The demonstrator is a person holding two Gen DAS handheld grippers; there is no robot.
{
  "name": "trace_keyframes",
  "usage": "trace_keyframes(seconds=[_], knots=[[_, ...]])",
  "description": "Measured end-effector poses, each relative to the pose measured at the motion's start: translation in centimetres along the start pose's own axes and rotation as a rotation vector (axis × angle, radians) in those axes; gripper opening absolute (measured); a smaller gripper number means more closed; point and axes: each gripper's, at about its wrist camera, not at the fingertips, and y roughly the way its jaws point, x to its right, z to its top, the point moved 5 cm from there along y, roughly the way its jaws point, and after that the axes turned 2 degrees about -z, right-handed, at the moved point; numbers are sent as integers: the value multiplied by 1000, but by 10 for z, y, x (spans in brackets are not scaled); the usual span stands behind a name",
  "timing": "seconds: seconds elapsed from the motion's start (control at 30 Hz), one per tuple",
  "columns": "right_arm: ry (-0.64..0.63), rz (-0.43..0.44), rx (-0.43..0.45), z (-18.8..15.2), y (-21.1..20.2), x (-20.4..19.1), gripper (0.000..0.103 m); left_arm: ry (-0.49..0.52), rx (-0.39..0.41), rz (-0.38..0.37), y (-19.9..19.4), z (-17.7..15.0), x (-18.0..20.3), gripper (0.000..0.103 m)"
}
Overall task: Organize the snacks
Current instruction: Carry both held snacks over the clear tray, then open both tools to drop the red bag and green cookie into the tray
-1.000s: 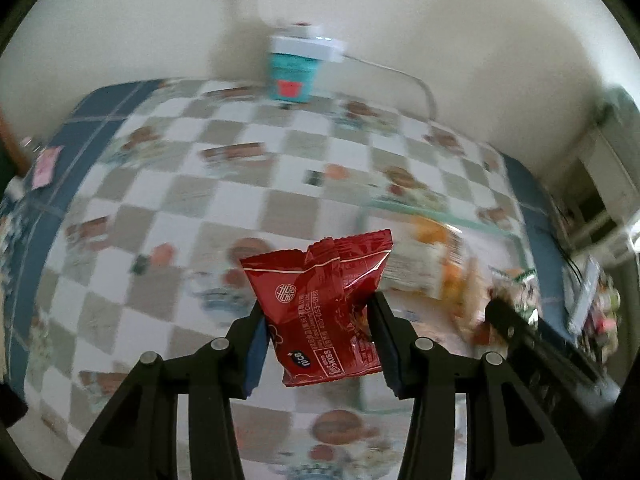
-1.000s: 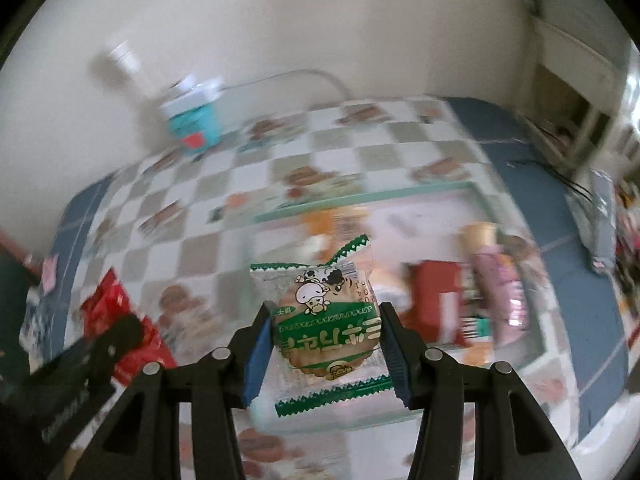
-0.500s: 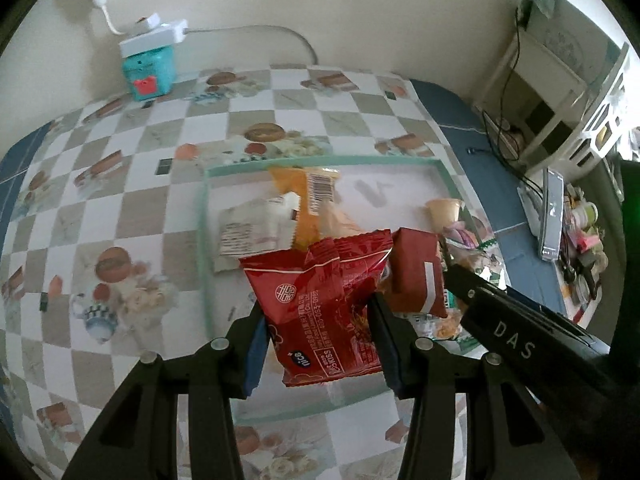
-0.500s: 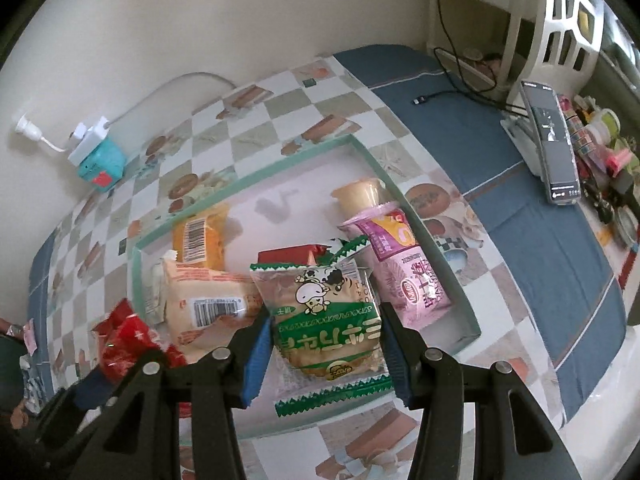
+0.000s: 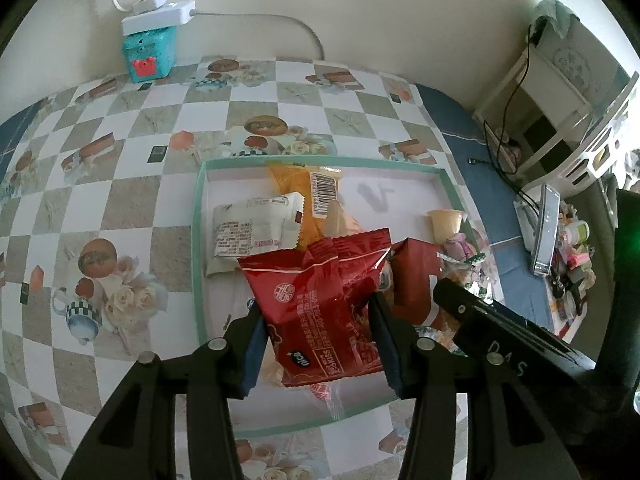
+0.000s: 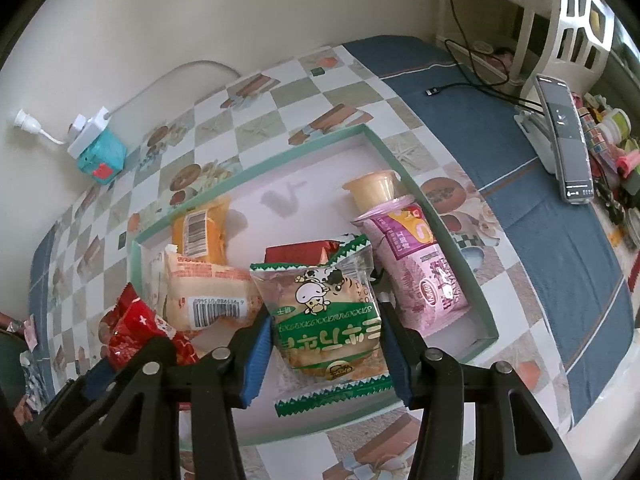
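A checkered-print surface (image 5: 132, 184) fills both views, blue-bordered at the far side. On it a shallow teal-rimmed tray (image 5: 198, 240) is laid, w/ snacks inside: a purple drink pouch (image 6: 420, 264), a pale bun pack w/ barcode (image 6: 208, 292), an orange pack (image 5: 316, 200), a white wrapper (image 5: 256, 228), a dark-red box (image 5: 412, 276) and a small jelly cup (image 5: 446, 222). A teal box w/ a white power strip on top (image 5: 150, 52) is seen by the wall.

The left gripper (image 5: 320, 340) is held over the tray's near part – a red snack bag (image 5: 320, 300) is pinched between its fingers (image 5: 254, 344), though the jaws have just been easing apart slightly. The right gripper (image 6: 326, 340) is held beside it, fingers (image 6: 258, 348) clamped on a green-and-clear cake pack (image 6: 326, 312) – above the tray's near edge.
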Motion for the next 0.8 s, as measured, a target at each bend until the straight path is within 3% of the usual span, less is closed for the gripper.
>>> trace_keyframes(seconds=[0.13,0.33,0.5,0.63,0.67,0.73,0.8], knots=[[3,2,-6,0,2,1,54,-16,1,-3,-2,1,-5,63],[-10,4,-3,-1,1,-2,54,-20,5,-16,-7,2,-7,64],[-22,4,-6,-4,1,-6,54,-32,13,-23,-13,2,-11,75],[-31,3,-6,-7,0,-8,55,-43,20,-33,-19,-2,-14,75],[-31,4,-5,-8,0,-8,57,-45,23,-33,-21,-3,-15,75],[-30,7,-2,-10,-1,-9,73,-54,31,-27,-24,-5,-19,77],[-41,2,4,-12,-3,-11,75,-66,37,-19,-27,-8,-24,78]])
